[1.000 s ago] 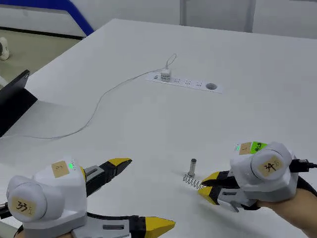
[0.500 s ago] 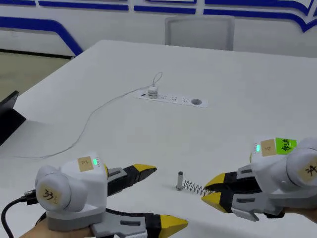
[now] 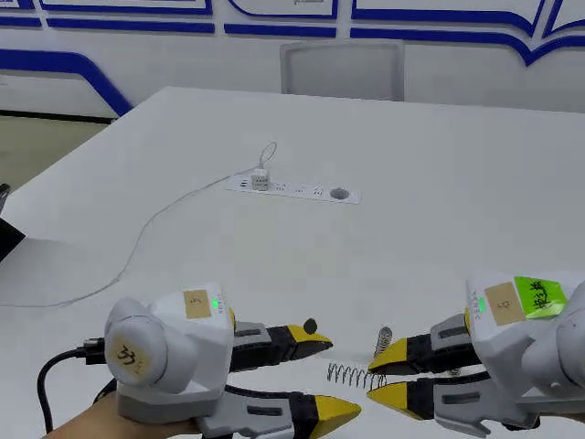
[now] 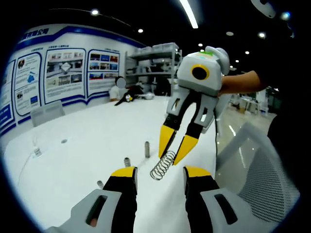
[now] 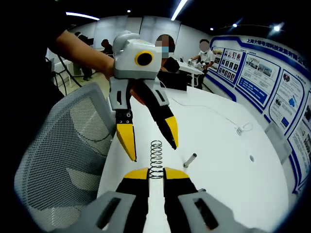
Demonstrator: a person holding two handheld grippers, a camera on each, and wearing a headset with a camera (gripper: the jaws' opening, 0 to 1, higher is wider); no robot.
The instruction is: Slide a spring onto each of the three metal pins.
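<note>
A small steel spring (image 3: 347, 374) juts out leftward from my right gripper (image 3: 373, 379), which is shut on one end of it. Its free end points into the gap of my open left gripper (image 3: 334, 377), whose yellow tips flank it. A short metal pin (image 3: 384, 340) stands upright just behind the right gripper's tips. In the left gripper view the spring (image 4: 163, 165) hangs from the right gripper's tips above my own open left gripper (image 4: 160, 172), and three pins (image 4: 146, 149) (image 4: 127, 161) (image 4: 99, 184) stand on the table. In the right gripper view, the spring (image 5: 155, 160) rises from my right gripper (image 5: 156, 174).
A white power strip (image 3: 292, 190) with a plug and a long cable (image 3: 146, 238) lies mid-table. A grey chair (image 3: 343, 69) stands at the far edge. A mesh chair (image 5: 63, 145) is beside the near edge, and people stand in the background.
The left gripper has come right, up to the spring's free end. The right gripper has kept hold of the spring, which now lies in front of the pin. My head has lifted.
</note>
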